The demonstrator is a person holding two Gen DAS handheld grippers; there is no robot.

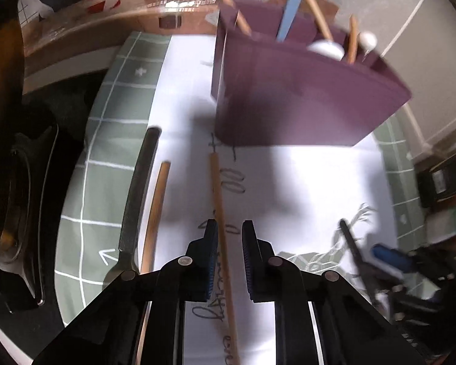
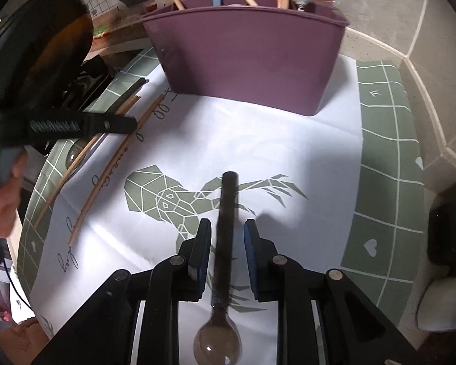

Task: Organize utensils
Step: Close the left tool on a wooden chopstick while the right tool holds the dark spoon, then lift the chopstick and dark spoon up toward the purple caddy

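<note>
Purple caddy (image 2: 252, 57) stood ahead of both tongs. Right tongs (image 2: 227, 254) released, straddling the spoon (image 2: 225, 243) handle. Left tongs (image 1: 229, 254) released around a chopstick (image 1: 220, 213). Centre each shaft, clench squarely, lift level.

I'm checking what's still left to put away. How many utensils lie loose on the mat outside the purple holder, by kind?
Wooden chopsticks: 2, one between the left hand-held gripper's fingers, one beside it
Forks, dark handle: 1
Spoons, dark handle, between the right hand-held gripper's fingers: 1
Total: 4
</note>
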